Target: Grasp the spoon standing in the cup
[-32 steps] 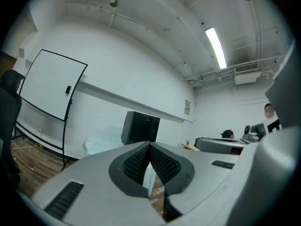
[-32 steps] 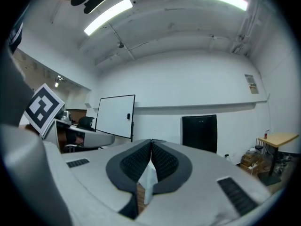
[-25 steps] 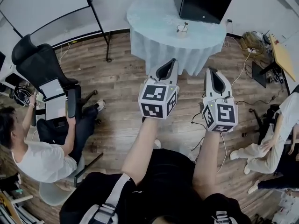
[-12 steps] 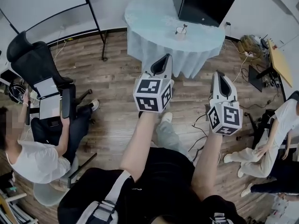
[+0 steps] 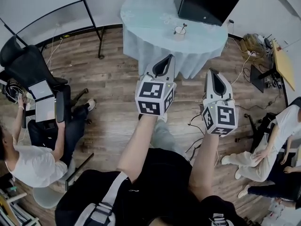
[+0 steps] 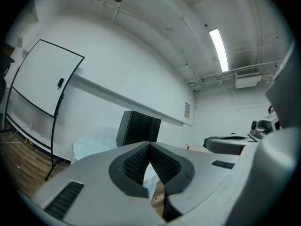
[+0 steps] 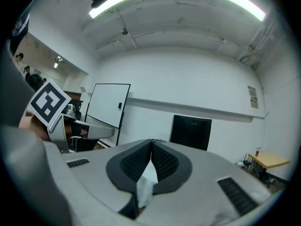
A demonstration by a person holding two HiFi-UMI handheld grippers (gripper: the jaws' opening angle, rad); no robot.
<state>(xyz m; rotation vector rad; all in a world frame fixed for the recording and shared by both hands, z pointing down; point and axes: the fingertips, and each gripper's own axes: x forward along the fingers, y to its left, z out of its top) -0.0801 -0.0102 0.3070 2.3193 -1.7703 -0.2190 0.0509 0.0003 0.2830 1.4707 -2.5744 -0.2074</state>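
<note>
Two in play: left hand-held gripper (image 5: 165, 61) and right hand-held gripper (image 5: 214, 74), both clenched tip to tip, nothing between the pads. Held over the wood floor (image 5: 113, 88), well short of the round worktop (image 5: 150, 18). Cup (image 5: 179, 31) stands there, spoon (image 5: 182, 26) leaning in it. Step, as judged: approach. Next: close in, spread one pair of jaws, straddle the spoon's handle.

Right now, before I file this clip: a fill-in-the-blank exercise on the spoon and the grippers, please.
The spoon stands in a ____ on the table.
The left gripper and the right gripper both have their jaws ____.
The box on the table is coloured ____.
Both grippers hang over the ____, short of the table.
Missing: cup, shut, black, floor.
</note>
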